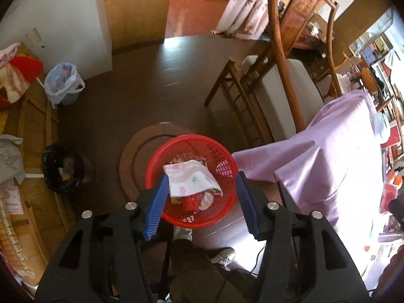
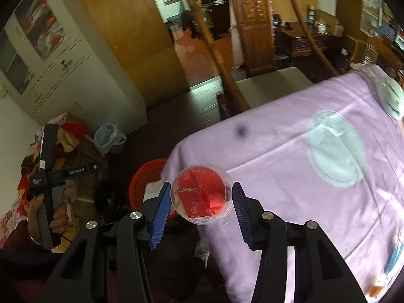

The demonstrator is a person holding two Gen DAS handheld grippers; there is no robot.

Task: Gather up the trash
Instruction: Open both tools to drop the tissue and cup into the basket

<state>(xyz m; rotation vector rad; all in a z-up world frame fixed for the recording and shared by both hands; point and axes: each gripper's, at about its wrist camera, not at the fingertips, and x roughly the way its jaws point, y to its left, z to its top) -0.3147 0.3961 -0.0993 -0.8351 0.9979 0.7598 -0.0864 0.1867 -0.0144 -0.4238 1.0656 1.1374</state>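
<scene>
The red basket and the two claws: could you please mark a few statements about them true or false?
1. The red basket stands on the floor beside the purple tablecloth. True.
2. The basket is empty. False: a pink patterned wrapper and other scraps lie in it.
3. The left claw grips the wrapper. False: its jaws are apart above the basket, with nothing between them.
4. The right claw holds a clear plastic cup with red paper inside. True.
5. The cup sits in the basket. False: it is in the right claw, at the table's edge.
</scene>
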